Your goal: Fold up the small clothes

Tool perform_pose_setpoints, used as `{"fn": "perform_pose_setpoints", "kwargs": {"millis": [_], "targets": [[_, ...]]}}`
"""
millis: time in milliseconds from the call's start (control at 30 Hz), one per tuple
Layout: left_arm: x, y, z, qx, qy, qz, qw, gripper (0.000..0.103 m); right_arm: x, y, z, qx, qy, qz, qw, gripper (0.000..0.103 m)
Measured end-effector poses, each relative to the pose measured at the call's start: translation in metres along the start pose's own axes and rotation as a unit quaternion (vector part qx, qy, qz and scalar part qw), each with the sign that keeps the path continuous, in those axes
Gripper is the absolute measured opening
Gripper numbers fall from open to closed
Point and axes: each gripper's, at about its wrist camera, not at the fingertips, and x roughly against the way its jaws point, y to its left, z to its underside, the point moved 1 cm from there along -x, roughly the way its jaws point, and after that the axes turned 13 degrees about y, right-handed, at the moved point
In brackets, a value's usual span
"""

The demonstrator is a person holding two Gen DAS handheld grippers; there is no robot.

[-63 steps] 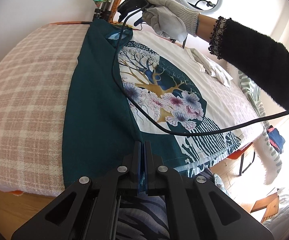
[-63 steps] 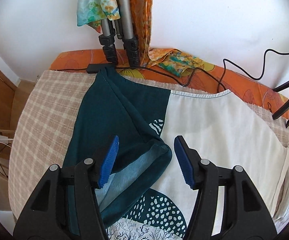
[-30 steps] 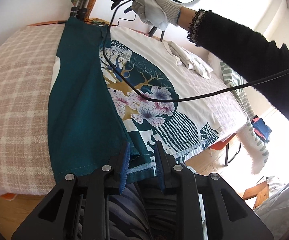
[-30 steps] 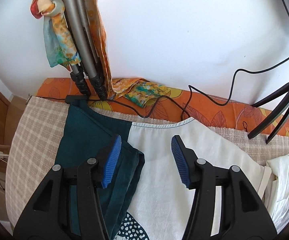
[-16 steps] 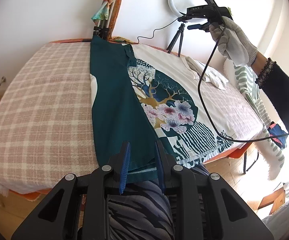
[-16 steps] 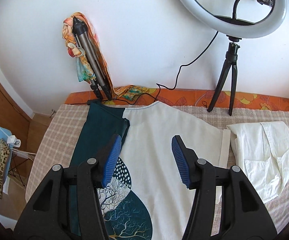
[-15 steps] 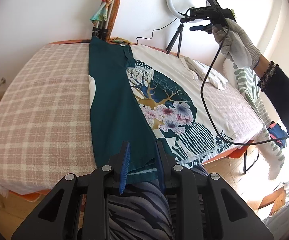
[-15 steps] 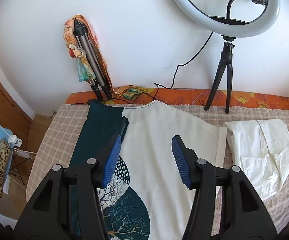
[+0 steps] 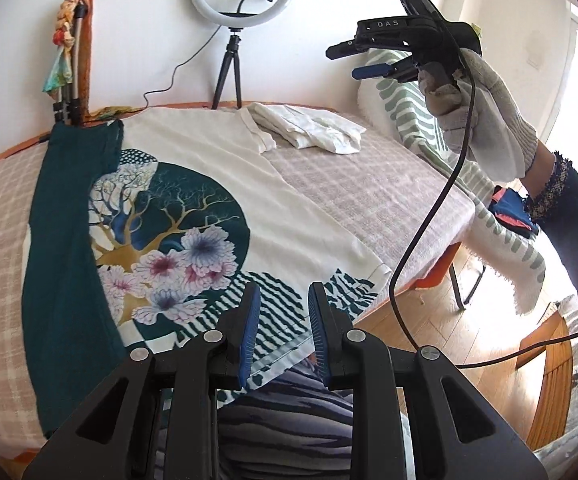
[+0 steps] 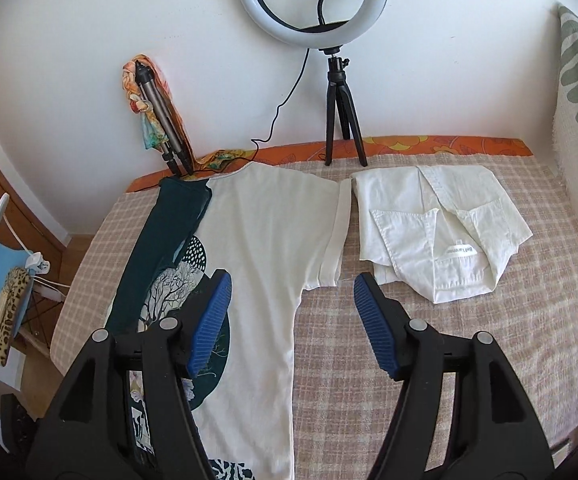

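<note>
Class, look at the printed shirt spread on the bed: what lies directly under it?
The printed shirt lies on a pink checked bedcover. The cover beneath the shirt is hidden.

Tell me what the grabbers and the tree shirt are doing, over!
Left gripper empty, slightly open over the hem. Right gripper opening, empty, above the bed. Tree shirt flat, green side folded in. White shirt beside its sleeve.

Printed tunic (image 9: 193, 216) flat on checked bed cover (image 9: 349, 176) — left gripper (image 9: 283, 336) above its hem, fingers apart
</note>
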Motion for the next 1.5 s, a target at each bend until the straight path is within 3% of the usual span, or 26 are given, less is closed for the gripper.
{"fn": "perform_pose_setpoints", "kwargs": {"millis": [267,300,367,700,733,800,833,867,1100,1367,1500], "targets": [[-0.069,-0.070,-0.020,-0.087,0.062,0.027,0.9939,0.024,0.017,-0.079,0.034,-0.049,0.006,-0.004,0.999,0.067],[-0.076,-0.075,-0.021,-0.096,0.069,0.024,0.9927,0.028,0.017,-0.087,0.036,-0.053,0.007,-0.007,0.999,0.067],[-0.088,-0.085,-0.024,-0.113,0.075,0.011,0.9907,0.047,0.016,-0.097,0.038,-0.061,0.010,-0.009,0.998,0.067],[-0.127,-0.098,-0.036,-0.123,0.096,-0.035,0.9871,0.047,-0.014,-0.106,0.030,-0.062,0.031,-0.040,0.997,0.067],[-0.127,-0.099,-0.036,-0.124,0.093,-0.038,0.9872,0.046,-0.019,-0.105,0.028,-0.061,0.034,-0.047,0.996,0.067],[-0.128,-0.097,-0.037,-0.119,0.085,-0.044,0.9883,0.031,-0.031,-0.102,0.022,-0.064,0.040,-0.061,0.995,0.067],[-0.128,-0.095,-0.038,-0.115,0.079,-0.045,0.9892,0.012,-0.037,-0.101,0.019,-0.066,0.043,-0.067,0.995,0.067],[-0.128,-0.091,-0.039,-0.108,0.076,-0.039,0.9904,0.006,-0.043,-0.099,0.016,-0.067,0.046,-0.073,0.994,0.067],[-0.107,-0.059,-0.048,-0.014,0.052,0.025,0.9983,0.003,-0.101,-0.078,-0.003,-0.079,0.088,-0.117,0.986,0.067],[-0.087,-0.034,-0.045,0.048,0.027,0.030,0.9980,0.003,-0.182,-0.059,-0.019,-0.115,0.146,-0.123,0.975,0.062],[-0.085,-0.027,-0.043,0.065,0.024,0.035,0.9970,0.003,-0.201,-0.055,-0.032,-0.129,0.146,-0.119,0.974,0.055]]}}
